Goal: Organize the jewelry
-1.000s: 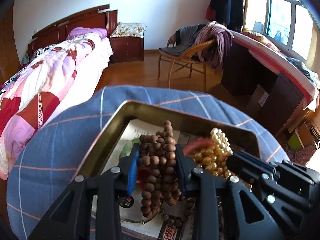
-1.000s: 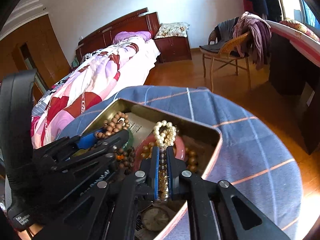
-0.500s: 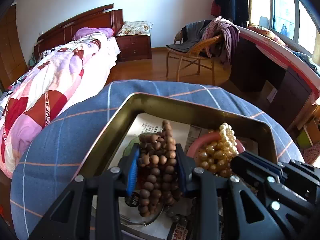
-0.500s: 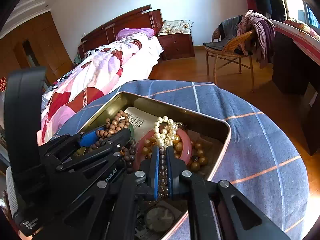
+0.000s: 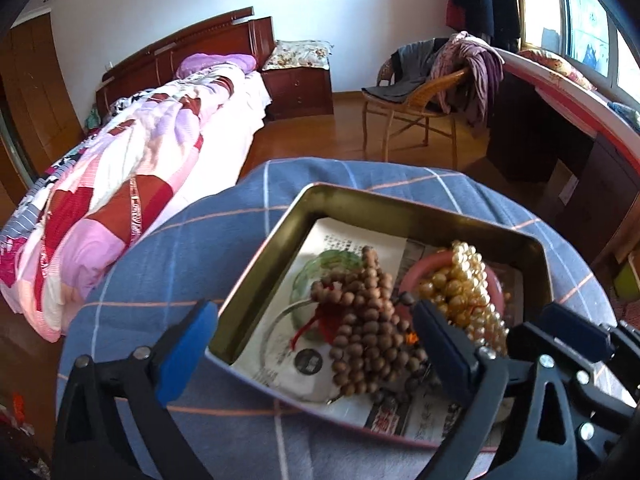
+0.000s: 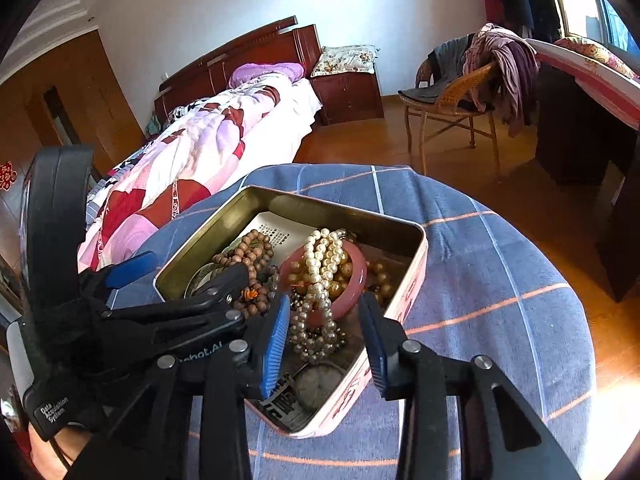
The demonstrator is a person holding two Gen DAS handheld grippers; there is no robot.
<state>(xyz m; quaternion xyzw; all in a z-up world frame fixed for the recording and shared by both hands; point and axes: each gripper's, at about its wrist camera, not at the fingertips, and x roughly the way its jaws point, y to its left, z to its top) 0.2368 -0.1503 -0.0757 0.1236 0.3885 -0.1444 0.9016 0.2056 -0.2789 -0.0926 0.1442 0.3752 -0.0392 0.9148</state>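
A metal tin [image 5: 256, 264] [image 6: 404, 232] sits on a round table with a blue checked cloth [image 5: 168, 248]. In it lie a brown wooden bead string [image 5: 364, 320] [image 6: 252, 248], a pearl necklace [image 5: 464, 284] [image 6: 320, 280], a pink bangle [image 6: 352, 280], a green bangle [image 5: 320, 264] and a watch [image 6: 320, 384]. My left gripper [image 5: 316, 356] is open wide, empty, straddling the tin's near left wall above the beads. My right gripper [image 6: 324, 344] is open and empty over the pearls.
A bed with a pink patchwork quilt [image 5: 132, 168] stands at left. A wicker chair draped with clothes [image 5: 432, 92] and a dark desk [image 5: 560, 140] stand at back right. Wooden floor surrounds the table.
Both grippers have opened: the left let go of the wooden beads, the right let go of the pearl necklace. Both strings now lie in the tin.
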